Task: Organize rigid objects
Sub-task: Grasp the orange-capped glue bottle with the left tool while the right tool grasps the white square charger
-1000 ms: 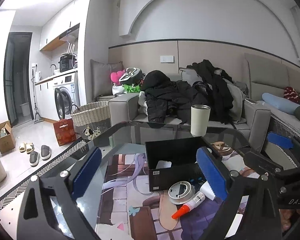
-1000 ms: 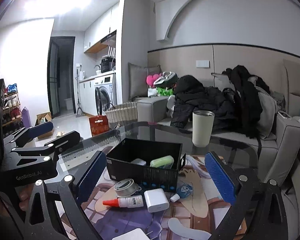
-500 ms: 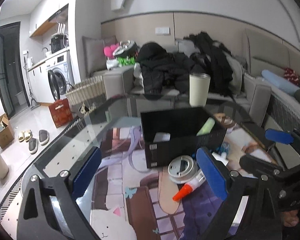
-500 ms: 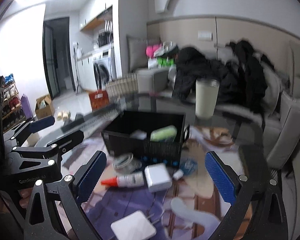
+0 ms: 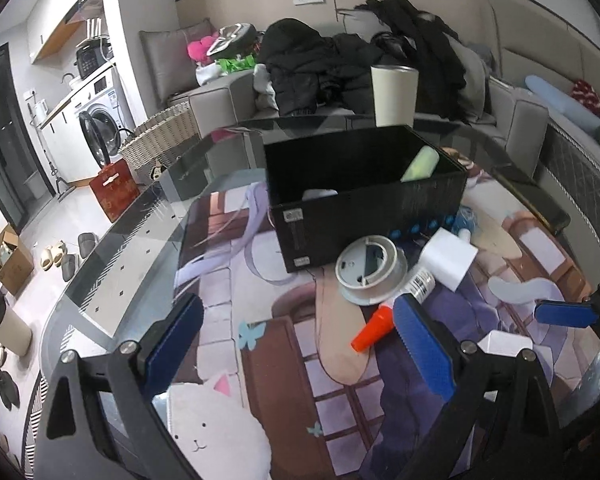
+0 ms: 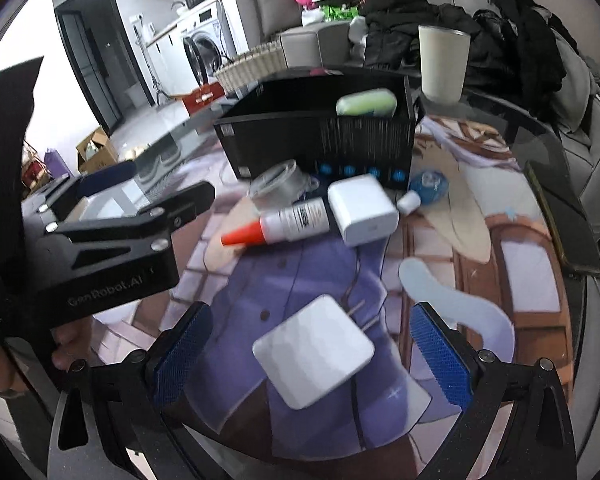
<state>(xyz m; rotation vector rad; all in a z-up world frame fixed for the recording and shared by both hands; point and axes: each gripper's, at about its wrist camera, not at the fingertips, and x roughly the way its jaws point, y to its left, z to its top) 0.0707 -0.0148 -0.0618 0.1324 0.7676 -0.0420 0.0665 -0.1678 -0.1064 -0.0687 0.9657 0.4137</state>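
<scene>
- The right gripper point(image 6: 310, 354) is wide open and hovers over the flat white charger point(image 6: 313, 350), probably to pick it for the black box point(image 6: 320, 136).
- The left gripper point(image 5: 296, 346), also open, holds nothing.
- The charger is square and glossy, lying on the glass table point(image 6: 536, 148) near the glue bottle point(image 6: 280, 226).

Left gripper point(image 5: 296, 352) and right gripper point(image 6: 312, 356) hover with jaws spread wide, empty.

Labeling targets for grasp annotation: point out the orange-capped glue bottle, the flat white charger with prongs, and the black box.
orange-capped glue bottle point(image 6: 296, 219): right wrist view, middle of its labelled white body.
flat white charger point(image 6: 313, 351): right wrist view, centre of its top face.
black box point(image 5: 374, 216): left wrist view, near side wall.
</scene>
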